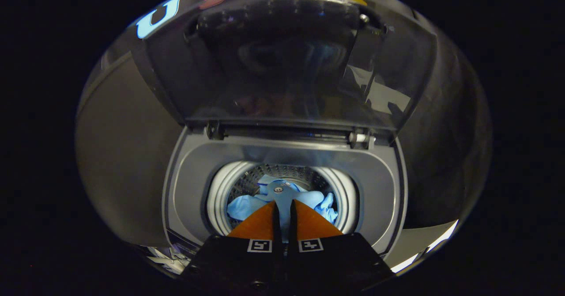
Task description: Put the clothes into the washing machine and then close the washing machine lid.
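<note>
A grey top-loading washing machine (pixel 194 185) stands just ahead, its dark see-through lid (pixel 287 66) raised upright behind the opening. Inside the perforated steel drum (pixel 304 174) lies a light blue garment (pixel 247 207) with a small button showing. My gripper (pixel 282 202) hangs over the drum's mouth, fingers pressed close with only a thin gap. A strip of the blue cloth runs up between them, so the fingers are pinched on the garment. The garment's lower part is hidden behind the fingers.
The lid's hinges (pixel 359 138) sit at the back of the grey top panel. A white ring (pixel 216 194) lines the drum's mouth. Dark booth walls stand close on both sides of the machine.
</note>
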### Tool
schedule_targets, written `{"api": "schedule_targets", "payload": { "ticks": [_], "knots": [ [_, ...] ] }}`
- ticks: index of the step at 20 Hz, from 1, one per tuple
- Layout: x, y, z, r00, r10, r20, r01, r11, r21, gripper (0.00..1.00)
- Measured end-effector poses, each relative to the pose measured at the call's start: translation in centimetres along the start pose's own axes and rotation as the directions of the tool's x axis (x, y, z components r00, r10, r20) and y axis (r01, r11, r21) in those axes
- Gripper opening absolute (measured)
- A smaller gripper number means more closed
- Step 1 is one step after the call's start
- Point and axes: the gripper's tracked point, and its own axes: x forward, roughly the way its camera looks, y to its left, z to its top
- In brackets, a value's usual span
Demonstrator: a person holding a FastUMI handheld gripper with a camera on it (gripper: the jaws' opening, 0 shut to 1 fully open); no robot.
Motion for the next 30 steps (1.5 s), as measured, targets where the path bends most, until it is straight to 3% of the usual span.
{"api": "schedule_targets", "payload": {
  "ticks": [11,14,15,18,21,22,25,30],
  "knots": [
    [1.6,1.6,-0.9,0.999,0.023,-0.023,-0.023,1.0,-0.007,0.07],
    [2.0,1.6,-0.1,0.999,0.046,0.026,-0.047,0.999,0.026,0.07],
    [2.2,1.9,0.0,0.996,0.075,0.047,-0.077,0.996,0.043,0.14],
    [2.2,0.6,-0.3,0.997,0.042,0.062,-0.045,0.998,0.042,0.17],
    [1.5,1.7,0.4,0.991,0.091,0.098,-0.091,0.996,-0.01,0.13],
    [1.4,3.0,0.9,0.981,0.155,0.116,-0.154,0.988,-0.021,0.13],
    [0.8,3.4,2.1,0.977,0.152,0.15,-0.15,0.988,-0.024,0.97],
    [0.0,1.7,2.3,0.983,0.089,0.161,-0.094,0.995,0.026,0.99]
  ]
}}
